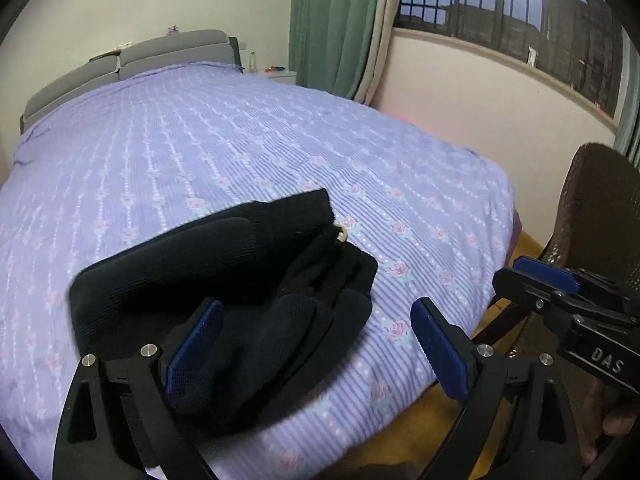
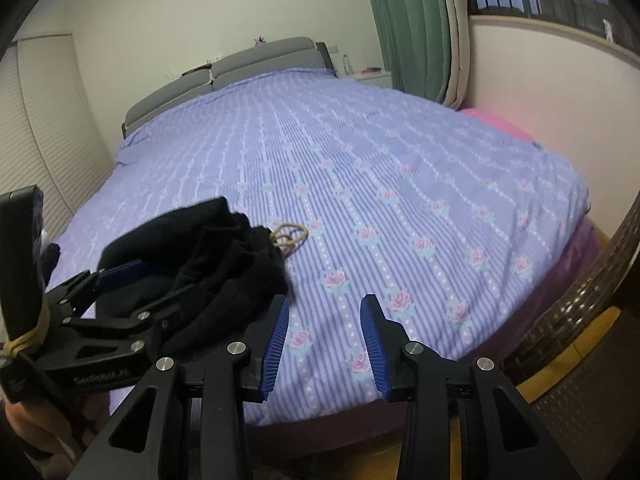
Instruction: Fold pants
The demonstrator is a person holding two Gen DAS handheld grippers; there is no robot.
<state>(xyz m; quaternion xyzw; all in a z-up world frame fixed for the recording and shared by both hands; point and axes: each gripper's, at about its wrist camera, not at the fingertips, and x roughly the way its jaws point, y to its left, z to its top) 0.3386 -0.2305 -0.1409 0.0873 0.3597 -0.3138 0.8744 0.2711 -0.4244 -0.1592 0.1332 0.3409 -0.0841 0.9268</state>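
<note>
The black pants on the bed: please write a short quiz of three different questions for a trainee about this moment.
1. True or false: the left gripper is clamped on the black pants.
2. Which lies beside the pants: A) a tan drawstring B) a belt C) a sock?
3. Fill in: the pants rest on a purple ____ bedspread.

Key: 1 false, its jaws stand wide apart, pads clear of the cloth. 2 A. 3 floral; the right gripper is open over it, holding nothing.

White letters "DAS" stand on the black body of the right gripper. Embossed lettering runs along the left gripper body too, too faint to read.
</note>
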